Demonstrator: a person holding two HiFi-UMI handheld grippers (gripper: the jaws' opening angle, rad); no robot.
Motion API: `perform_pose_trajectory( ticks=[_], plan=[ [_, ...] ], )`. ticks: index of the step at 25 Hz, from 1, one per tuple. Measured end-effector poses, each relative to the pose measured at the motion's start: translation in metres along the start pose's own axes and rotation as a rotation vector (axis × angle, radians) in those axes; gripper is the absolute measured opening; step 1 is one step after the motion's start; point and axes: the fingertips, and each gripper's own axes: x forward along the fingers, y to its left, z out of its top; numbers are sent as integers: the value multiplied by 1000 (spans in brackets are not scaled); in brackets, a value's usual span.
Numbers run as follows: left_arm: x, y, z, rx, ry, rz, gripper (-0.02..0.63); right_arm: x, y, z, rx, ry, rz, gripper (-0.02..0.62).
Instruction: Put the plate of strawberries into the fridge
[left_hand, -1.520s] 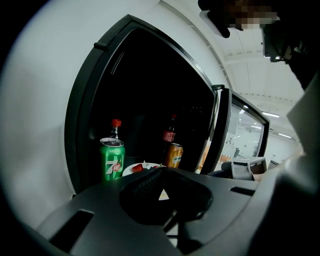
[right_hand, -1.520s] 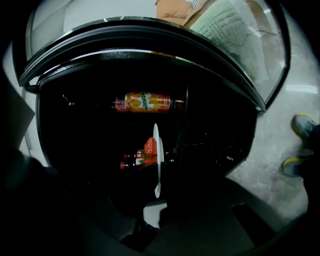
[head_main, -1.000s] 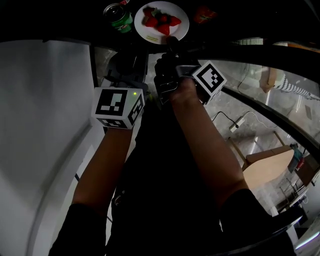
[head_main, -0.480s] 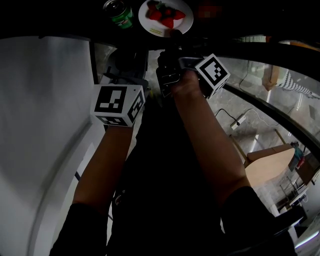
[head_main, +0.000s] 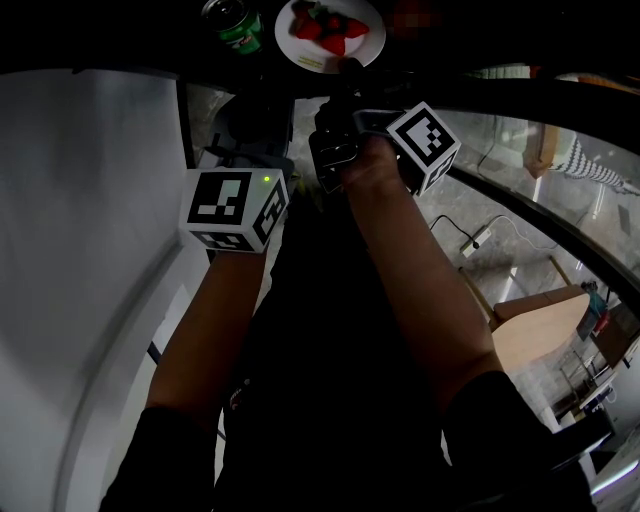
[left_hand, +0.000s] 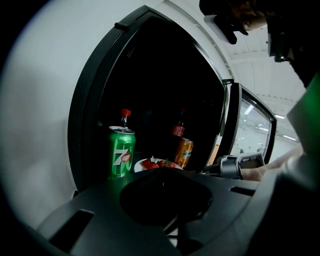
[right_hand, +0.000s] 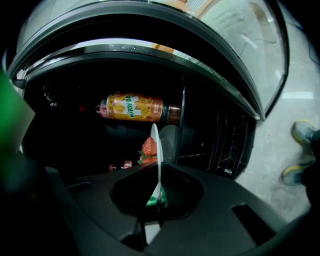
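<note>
A white plate (head_main: 330, 30) of red strawberries (head_main: 322, 24) sits at the front of the dark fridge interior, beside a green 7up can (head_main: 232, 20). My right gripper (head_main: 345, 72) is shut on the plate's near rim. In the right gripper view the plate (right_hand: 157, 150) stands edge-on between the jaws of the right gripper (right_hand: 157, 195), with a strawberry (right_hand: 148, 146) behind it. My left gripper (head_main: 252, 115) hangs back just outside the fridge, jaws together and holding nothing. From the left gripper view, the plate (left_hand: 150, 164) lies between the green can (left_hand: 122, 152) and an orange can (left_hand: 183, 152).
Inside the fridge an orange Mirinda bottle (right_hand: 132, 107) and a red-capped bottle (left_hand: 179, 129) stand behind the plate. The black door frame (left_hand: 95, 100) rings the opening. The open glass door (head_main: 560, 200) is on the right. A person's shoes (right_hand: 300, 130) show on the grey floor.
The right gripper has carried the plate a little deeper into the fridge, so the bottles look nearer. The left gripper has shifted slightly closer to the opening.
</note>
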Motion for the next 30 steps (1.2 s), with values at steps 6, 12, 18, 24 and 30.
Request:
perform_pose_trajectory(
  ticks=[6, 12, 18, 24, 30],
  plan=[
    [-2, -2, -4, -1, 3, 0, 3, -4, -4, -3, -33, 2, -37, 21],
    [-3, 0, -5, -4, 2, 11, 3, -6, -10, -6, -26, 7, -36, 21],
    [-6, 1, -11, 1, 10, 18, 3, -7, -13, -7, -30, 25, -3, 26],
    [-7, -2, -11, 6, -4, 15, 3, -11, -14, -8, -34, 44, 24, 67],
    [-7, -8, -11, 16, -8, 5, 3, -21, -5, -10, -185, 66, 36, 67]
  ],
)
